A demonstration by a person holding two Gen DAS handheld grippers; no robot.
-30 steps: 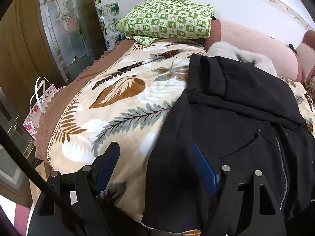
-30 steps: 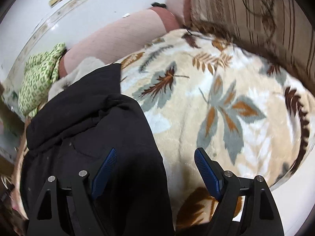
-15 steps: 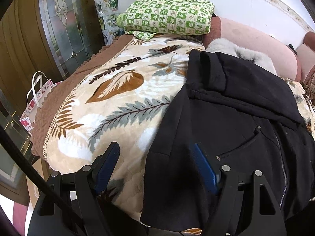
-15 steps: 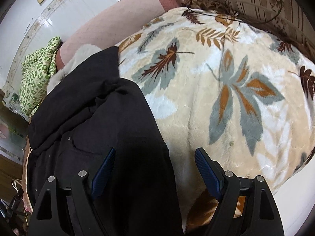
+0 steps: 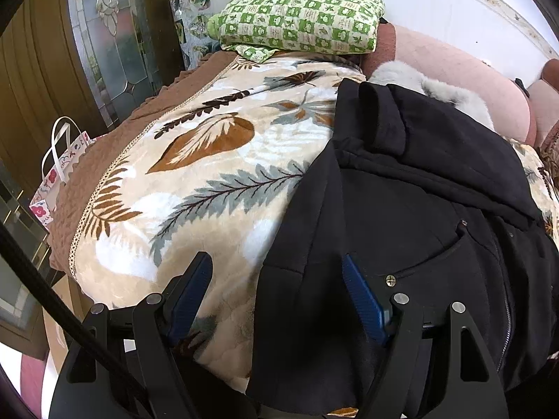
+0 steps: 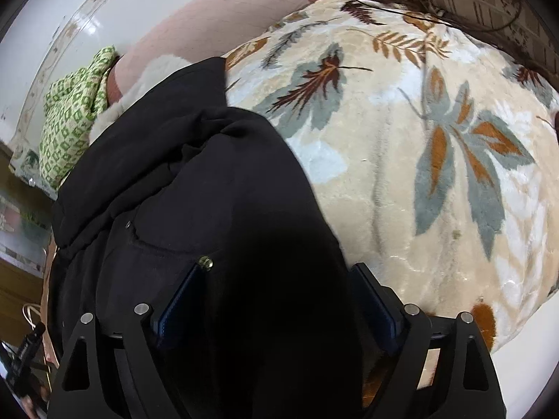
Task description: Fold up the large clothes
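Where right tongs [image 6: 276, 300] reach, black coat [image 6: 195, 188] darkens.

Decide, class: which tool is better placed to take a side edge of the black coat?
Right, probably. The right tool, jaws opening, closely straddles the black coat at its edge; the left tool is open with more blanket between its fingers.

You are seeing: 1 black coat [image 5: 401, 209] | 1 leaf blanket [image 5: 209, 181] | 1 green checked bundle [image 5: 304, 24] | 1 pink bolster [image 5: 464, 70] | 1 gift bag [image 5: 52, 178] | 2 grippers, left [image 5: 276, 300] and right [image 6: 276, 300]
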